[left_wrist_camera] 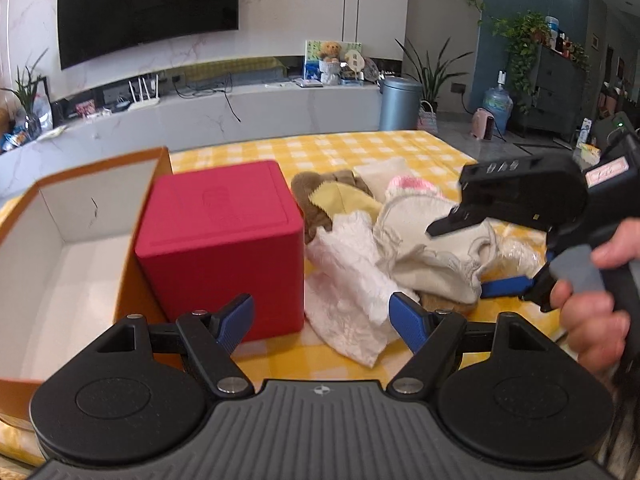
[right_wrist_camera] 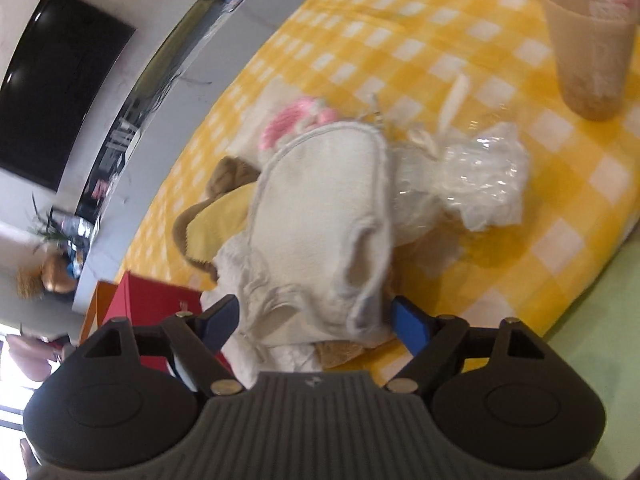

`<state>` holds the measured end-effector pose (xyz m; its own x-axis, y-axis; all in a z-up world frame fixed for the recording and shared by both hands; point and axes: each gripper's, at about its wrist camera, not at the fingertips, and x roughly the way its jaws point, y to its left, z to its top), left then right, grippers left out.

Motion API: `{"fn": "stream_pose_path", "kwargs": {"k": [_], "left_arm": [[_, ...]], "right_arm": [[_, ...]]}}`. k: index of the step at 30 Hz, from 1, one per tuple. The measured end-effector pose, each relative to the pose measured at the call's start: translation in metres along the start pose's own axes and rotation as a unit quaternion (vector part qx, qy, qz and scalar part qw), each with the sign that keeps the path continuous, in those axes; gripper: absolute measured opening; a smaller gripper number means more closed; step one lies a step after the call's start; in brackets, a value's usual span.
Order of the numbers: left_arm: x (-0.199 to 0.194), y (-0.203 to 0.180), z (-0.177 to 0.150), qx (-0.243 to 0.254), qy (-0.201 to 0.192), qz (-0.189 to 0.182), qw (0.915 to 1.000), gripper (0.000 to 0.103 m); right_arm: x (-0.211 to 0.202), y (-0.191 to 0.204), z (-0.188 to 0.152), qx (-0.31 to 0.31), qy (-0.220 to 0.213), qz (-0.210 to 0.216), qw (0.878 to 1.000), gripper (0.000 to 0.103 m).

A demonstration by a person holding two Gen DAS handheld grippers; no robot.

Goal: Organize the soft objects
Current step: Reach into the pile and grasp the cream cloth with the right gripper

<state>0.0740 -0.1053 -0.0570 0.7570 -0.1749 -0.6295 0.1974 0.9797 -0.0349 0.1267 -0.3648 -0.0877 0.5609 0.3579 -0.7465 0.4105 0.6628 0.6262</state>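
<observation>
A heap of soft things lies on the yellow checked tablecloth: a cream cloth on top, a white crinkled cloth, a brown and yellow cloth, a pink and white knit and a clear plastic bag. My left gripper is open, low beside the red box, its right finger at the white cloth. My right gripper is open, its fingers on either side of the cream cloth. In the left wrist view the right gripper's body hangs over the heap.
An open orange box with a white inside stands left of the red box. A tan plastic cup stands at the far right of the table. The table's right edge meets a green floor. A TV wall and low cabinet lie behind.
</observation>
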Motion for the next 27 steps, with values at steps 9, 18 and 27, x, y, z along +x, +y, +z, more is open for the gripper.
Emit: {"fn": "stream_pose_path", "kwargs": {"k": [9,18,27], "left_arm": [[0.001,0.025,-0.009,-0.046,0.014,-0.016,0.9987,0.09],[-0.003,0.027,-0.008,-0.071,0.021,-0.026,0.9969,0.09],[-0.008,0.015,-0.015,-0.056,0.015,-0.013,0.9982,0.09]], "right_arm": [[-0.001,-0.002,-0.001,0.046,-0.002,0.071,0.996,0.068],[0.019,0.007,0.007,0.041,-0.033,0.062,0.997,0.04],[-0.008,0.019,-0.004,-0.015,-0.074,0.107,0.991,0.005]]}}
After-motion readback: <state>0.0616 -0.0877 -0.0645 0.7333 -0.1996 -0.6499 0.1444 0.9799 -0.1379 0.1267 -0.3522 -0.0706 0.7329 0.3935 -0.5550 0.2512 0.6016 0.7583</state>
